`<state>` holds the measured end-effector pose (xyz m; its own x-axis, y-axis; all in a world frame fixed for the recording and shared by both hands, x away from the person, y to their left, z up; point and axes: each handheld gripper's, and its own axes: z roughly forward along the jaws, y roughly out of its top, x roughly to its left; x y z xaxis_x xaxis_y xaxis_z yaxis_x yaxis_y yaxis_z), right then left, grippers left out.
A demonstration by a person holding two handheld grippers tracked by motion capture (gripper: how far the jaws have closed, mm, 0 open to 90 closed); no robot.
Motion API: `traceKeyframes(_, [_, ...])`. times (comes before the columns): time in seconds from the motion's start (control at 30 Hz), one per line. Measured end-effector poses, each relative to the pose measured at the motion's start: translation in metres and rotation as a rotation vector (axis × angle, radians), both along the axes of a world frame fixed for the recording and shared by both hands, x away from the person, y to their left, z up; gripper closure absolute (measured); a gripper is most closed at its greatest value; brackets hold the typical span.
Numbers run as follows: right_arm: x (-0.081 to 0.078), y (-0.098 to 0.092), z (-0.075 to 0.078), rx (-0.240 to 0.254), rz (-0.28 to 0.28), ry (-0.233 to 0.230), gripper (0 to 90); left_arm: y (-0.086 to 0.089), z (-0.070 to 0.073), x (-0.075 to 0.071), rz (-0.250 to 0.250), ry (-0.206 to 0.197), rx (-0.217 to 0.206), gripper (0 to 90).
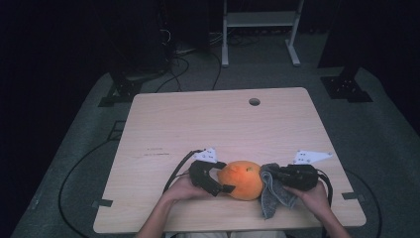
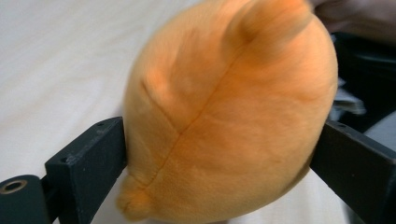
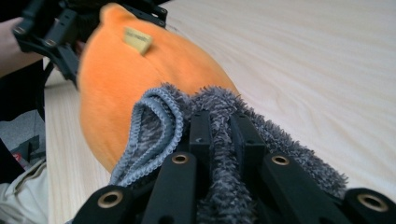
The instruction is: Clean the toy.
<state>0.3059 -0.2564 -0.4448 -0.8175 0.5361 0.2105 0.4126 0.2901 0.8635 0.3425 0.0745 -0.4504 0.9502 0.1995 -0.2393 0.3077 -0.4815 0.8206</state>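
An orange plush toy (image 1: pixel 242 179) lies on the wooden table (image 1: pixel 223 124) near its front edge. My left gripper (image 1: pixel 225 177) comes at it from the left, one jaw on each side. In the left gripper view the plush (image 2: pixel 224 116) sits between the two wide-apart jaws and touches both without being squeezed; the gripper (image 2: pixel 224 140) is open. My right gripper (image 1: pixel 277 174) is shut on a grey fuzzy cloth (image 1: pixel 270 196), held against the plush's right side. In the right gripper view the cloth (image 3: pixel 154 121) bunches around the closed gripper (image 3: pixel 220 120), with the plush (image 3: pixel 121 74) just beyond.
A round cable hole (image 1: pixel 254 101) sits near the table's far edge. Grey three-cornered plates (image 1: pixel 311 156) top the grippers. Cables trail over the floor at the left, and a white frame (image 1: pixel 260 29) stands behind the table.
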Motion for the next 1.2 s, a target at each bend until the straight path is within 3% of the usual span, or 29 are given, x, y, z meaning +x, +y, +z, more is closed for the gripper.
traceKeyframes(0.2, [0.002, -0.012, -0.009, -0.054, -0.034, 0.050, 79.8, 0.002, 0.006, -0.006, -0.003, -0.049, -0.008, 18.4])
traceKeyframes(0.27, [0.002, -0.017, -0.008, -0.041, -0.044, 0.049, 79.8, 0.003, 0.010, -0.009, 0.006, -0.060, -0.036, 24.7])
traceKeyframes(0.4, [-0.006, -0.017, 0.015, 0.020, -0.031, -0.036, 80.4, 0.003, 0.028, -0.016, 0.033, -0.114, -0.045, 30.4])
traceKeyframes(0.57, [-0.018, 0.005, 0.056, 0.083, 0.061, -0.140, 80.4, 0.000, 0.043, -0.019, 0.056, -0.130, 0.030, 30.8])
traceKeyframes(0.7, [-0.019, 0.028, 0.073, 0.116, 0.121, -0.189, 80.4, -0.002, 0.050, -0.021, 0.078, -0.111, 0.047, 30.7])
traceKeyframes(0.83, [-0.010, 0.048, 0.069, 0.115, 0.126, -0.185, 80.4, -0.008, 0.047, -0.024, 0.111, -0.125, 0.059, 29.1])
traceKeyframes(0.9, [-0.004, 0.055, 0.062, 0.089, 0.113, -0.179, 80.5, -0.011, 0.039, -0.023, 0.138, -0.104, 0.073, 26.6])
traceKeyframes(1.0, [-0.001, 0.056, 0.054, 0.070, 0.105, -0.166, 80.5, -0.007, 0.032, -0.022, 0.117, -0.096, 0.039, 17.3])
traceKeyframes(1.03, [0.000, 0.054, 0.048, 0.075, 0.105, -0.155, 80.6, -0.004, 0.030, -0.021, 0.085, -0.102, 0.031, 13.4])
traceKeyframes(1.13, [0.000, 0.050, 0.044, 0.072, 0.099, -0.153, 80.6, 0.002, 0.027, -0.017, 0.057, -0.103, 0.023, 8.4])
traceKeyframes(1.2, [0.000, 0.047, 0.043, 0.074, 0.092, -0.155, 80.6, 0.005, 0.024, -0.011, 0.064, -0.084, 0.044, 5.6])
